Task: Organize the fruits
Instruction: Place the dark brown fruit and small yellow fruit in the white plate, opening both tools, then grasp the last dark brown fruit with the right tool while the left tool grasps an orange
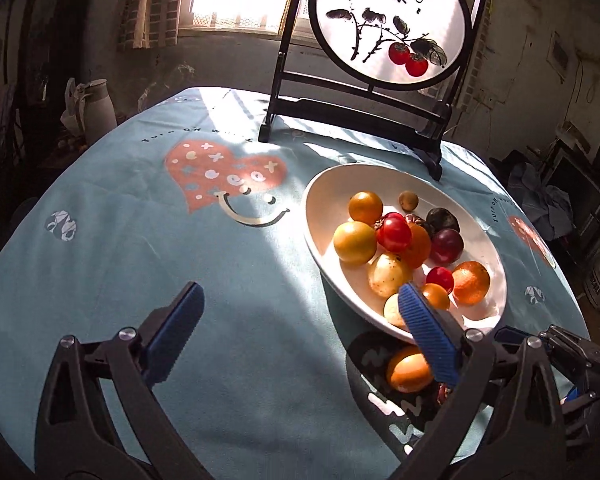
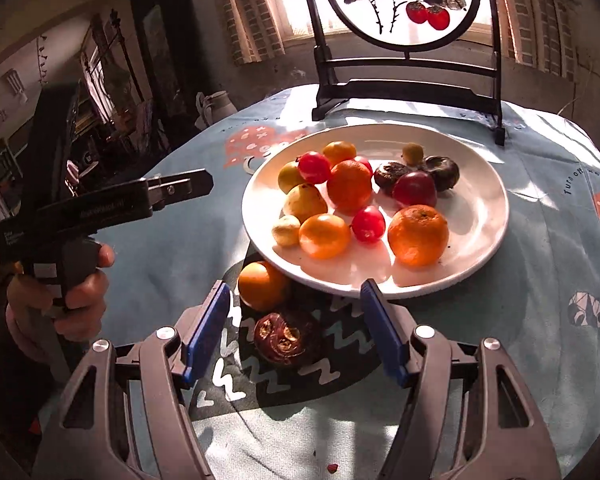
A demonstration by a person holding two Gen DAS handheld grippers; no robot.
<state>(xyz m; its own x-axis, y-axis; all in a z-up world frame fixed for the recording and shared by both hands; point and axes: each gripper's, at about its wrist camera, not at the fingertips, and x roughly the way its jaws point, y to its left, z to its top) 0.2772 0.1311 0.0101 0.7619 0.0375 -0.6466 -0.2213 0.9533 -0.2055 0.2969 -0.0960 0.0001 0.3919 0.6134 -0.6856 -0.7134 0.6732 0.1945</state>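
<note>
The right gripper [image 2: 296, 328], released wide, hovered with the dark fruit [image 2: 286, 338] straight ahead between its fingers, beside an orange [image 2: 262, 285] at the plate [image 2: 480, 216]'s near edge, nearer than the open, empty left gripper [image 1: 300, 332].

We see a pale blue tablecloth [image 1: 140, 264] with pink hearts, white plate [image 2: 476, 216], orange, red, yellow and dark purple fruits [image 2: 348, 184], blue gripper pads [image 2: 208, 332], black-framed persimmon painting [image 1: 392, 24].
</note>
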